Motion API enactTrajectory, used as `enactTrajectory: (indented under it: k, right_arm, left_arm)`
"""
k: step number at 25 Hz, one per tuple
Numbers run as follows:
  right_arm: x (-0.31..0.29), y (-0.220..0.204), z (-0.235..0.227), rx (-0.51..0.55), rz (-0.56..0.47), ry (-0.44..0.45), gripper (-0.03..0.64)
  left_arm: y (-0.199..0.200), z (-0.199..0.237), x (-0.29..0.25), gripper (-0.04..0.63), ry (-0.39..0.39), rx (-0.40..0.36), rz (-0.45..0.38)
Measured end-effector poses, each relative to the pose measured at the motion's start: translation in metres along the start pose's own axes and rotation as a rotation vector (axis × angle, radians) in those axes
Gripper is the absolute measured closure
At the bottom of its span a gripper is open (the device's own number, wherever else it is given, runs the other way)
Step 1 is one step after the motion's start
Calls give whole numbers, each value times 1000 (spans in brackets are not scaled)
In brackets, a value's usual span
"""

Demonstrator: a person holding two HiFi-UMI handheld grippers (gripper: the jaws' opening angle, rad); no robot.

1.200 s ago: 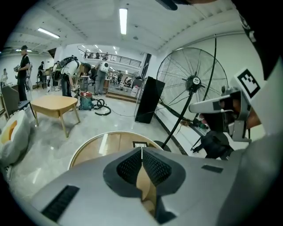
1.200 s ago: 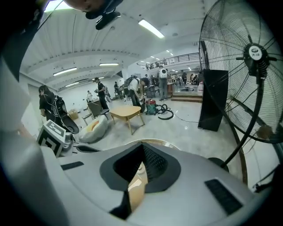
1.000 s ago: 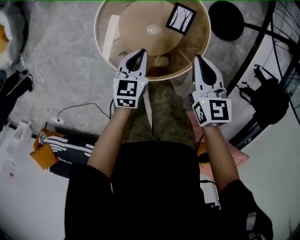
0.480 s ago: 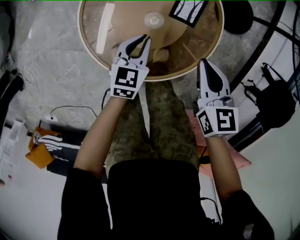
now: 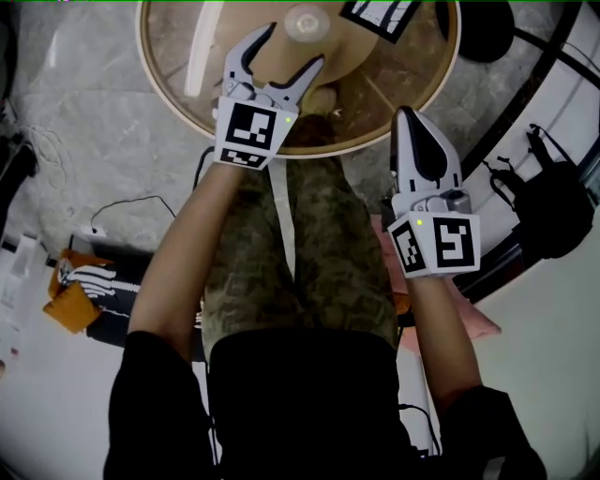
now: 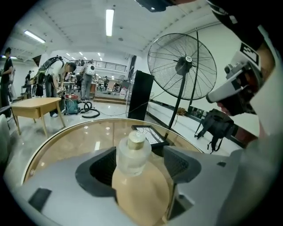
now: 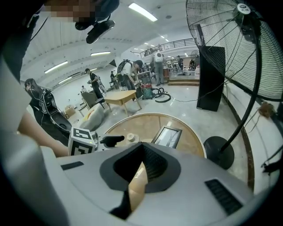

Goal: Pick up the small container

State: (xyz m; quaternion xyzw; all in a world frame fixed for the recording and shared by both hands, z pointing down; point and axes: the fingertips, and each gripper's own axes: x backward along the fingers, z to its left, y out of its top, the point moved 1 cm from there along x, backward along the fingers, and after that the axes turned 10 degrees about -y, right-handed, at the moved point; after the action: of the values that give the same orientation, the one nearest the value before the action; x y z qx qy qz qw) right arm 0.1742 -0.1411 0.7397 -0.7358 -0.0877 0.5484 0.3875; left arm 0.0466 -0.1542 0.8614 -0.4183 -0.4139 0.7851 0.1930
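Brought down and forward since a second ago: both hand-held grippers, with the round glass-topped table (image 5: 167, 75) drawn closer beneath them in the head view. White left gripper (image 5: 292, 47) reaching over the near table edge, jaws just now swung apart from a closed point into a wide fork, pads pressing on nothing. White right gripper (image 5: 408, 120) hanging back off the table's near right rim, jaws clenched together on nothing, only a sliver of tan showing through the slit in its own view.

Small clear container with a rounded gold cap (image 6: 132, 158) standing upright on the glass, above the tan wooden disc (image 5: 352, 52) of the table base, near the table's middle. In the left gripper view, centred in the gap between the two dark ribbed pads, seemingly at or just past the fingertips, with space on either side and no contact. In the head view, just ahead of the open fork and in line with it. Long axis vertical, so square to the jaws' closing line.

Beyond and to the right of the container, apart from it: black-framed card with a white branching pattern (image 5: 380, 13).

Judged nearer by far: left gripper. Likely next: a short push straight ahead until the clear body sits between the pads, then closing. Right gripper well apart, probably idle for this pick.
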Motion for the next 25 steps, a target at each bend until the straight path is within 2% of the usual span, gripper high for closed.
enactTrajectory:
  k: [6,12,20,25]
  right_arm:
    - [-3,-5,-4,0,10,4,600]
    - [-5,-9,-16,-14,19,-14,600]
    - [-11,-6,-23,-45,13,-17,600]
    - [-6,-14,-24,-65,28,-28,601]
  left_arm:
    - [-4,16,-31,216,-5,-31,46]
    - [-5,16,-50,213,5,-85,59]
    - [-5,27,-68,213,39,-43,56]
    - [-4,27,-68,227,31,-65,66]
